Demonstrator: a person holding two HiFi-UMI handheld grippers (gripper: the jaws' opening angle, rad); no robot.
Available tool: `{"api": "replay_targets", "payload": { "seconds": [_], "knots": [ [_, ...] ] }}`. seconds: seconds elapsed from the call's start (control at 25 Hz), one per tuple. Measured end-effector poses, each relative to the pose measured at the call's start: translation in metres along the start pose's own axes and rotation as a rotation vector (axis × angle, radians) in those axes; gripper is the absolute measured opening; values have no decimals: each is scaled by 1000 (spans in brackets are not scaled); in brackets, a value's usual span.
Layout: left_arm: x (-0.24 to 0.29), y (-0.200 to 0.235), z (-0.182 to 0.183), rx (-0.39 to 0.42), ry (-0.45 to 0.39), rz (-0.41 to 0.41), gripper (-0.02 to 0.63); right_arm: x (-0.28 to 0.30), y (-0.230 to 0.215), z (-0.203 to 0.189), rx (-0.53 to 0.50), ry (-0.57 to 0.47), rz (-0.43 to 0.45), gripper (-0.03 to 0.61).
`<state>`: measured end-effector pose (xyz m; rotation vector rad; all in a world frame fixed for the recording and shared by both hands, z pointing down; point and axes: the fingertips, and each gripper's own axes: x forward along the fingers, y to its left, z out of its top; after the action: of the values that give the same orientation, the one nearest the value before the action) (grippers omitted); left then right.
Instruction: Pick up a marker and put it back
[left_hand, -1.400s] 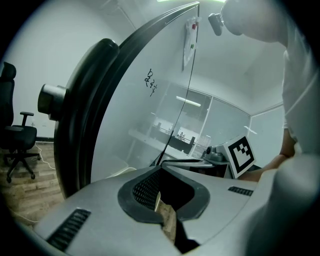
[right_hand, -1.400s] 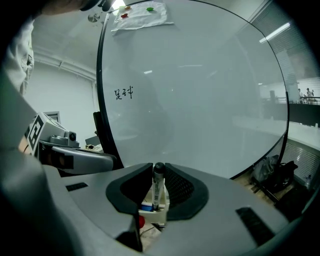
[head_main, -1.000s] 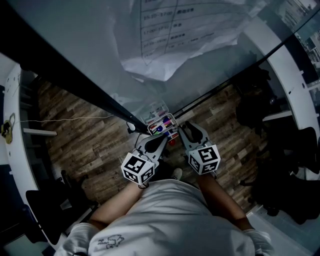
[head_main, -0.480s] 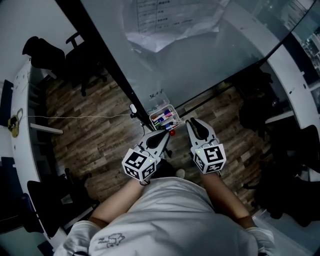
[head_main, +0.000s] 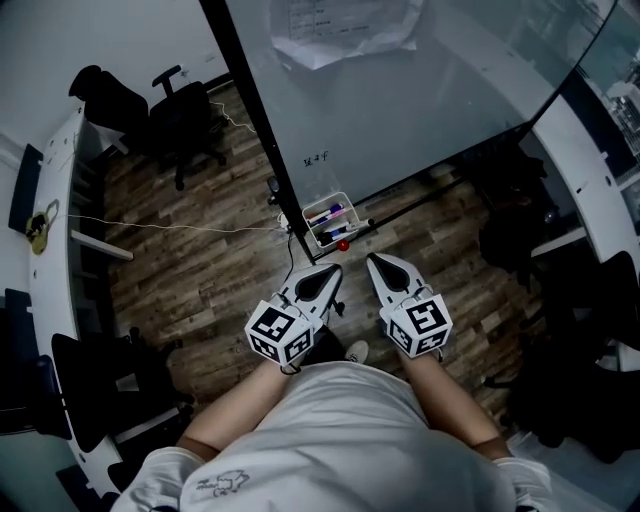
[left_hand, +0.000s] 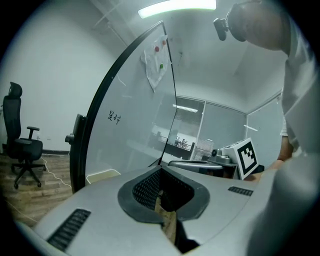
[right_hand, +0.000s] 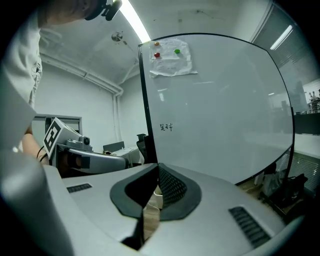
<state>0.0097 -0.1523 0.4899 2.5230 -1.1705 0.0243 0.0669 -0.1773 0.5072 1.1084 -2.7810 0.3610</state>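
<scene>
The right claw (head_main: 377, 262) is closing flat on nothing and the left claw (head_main: 330, 272) is pressed together, empty, so the marker looks to be put back: the markers (head_main: 330, 213) lie in the tray (head_main: 310, 207) at the whiteboard's (head_main: 420, 110) lower left corner. A second ago both claws hung just over that tray, the right one spread wide. Now they sit well back from it.

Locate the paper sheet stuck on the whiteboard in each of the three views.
Head view: paper sheet at the top edge, near centre.
Left gripper view: paper sheet high on the whiteboard, upper centre.
Right gripper view: upper centre.
Shared landmark: the handwriting below it.
</scene>
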Motion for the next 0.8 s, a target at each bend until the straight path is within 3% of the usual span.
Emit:
{"api": "replay_targets", "payload": {
  "seconds": [0.32, 0.8],
  "knots": [
    [-33, 4, -5, 14, 7, 14, 6, -7, 29, -1, 4, -32, -3, 9],
    [-110, 8, 8, 67, 7, -92, 6, -10, 118, 17, 20, -118, -83, 9]
  ]
}}
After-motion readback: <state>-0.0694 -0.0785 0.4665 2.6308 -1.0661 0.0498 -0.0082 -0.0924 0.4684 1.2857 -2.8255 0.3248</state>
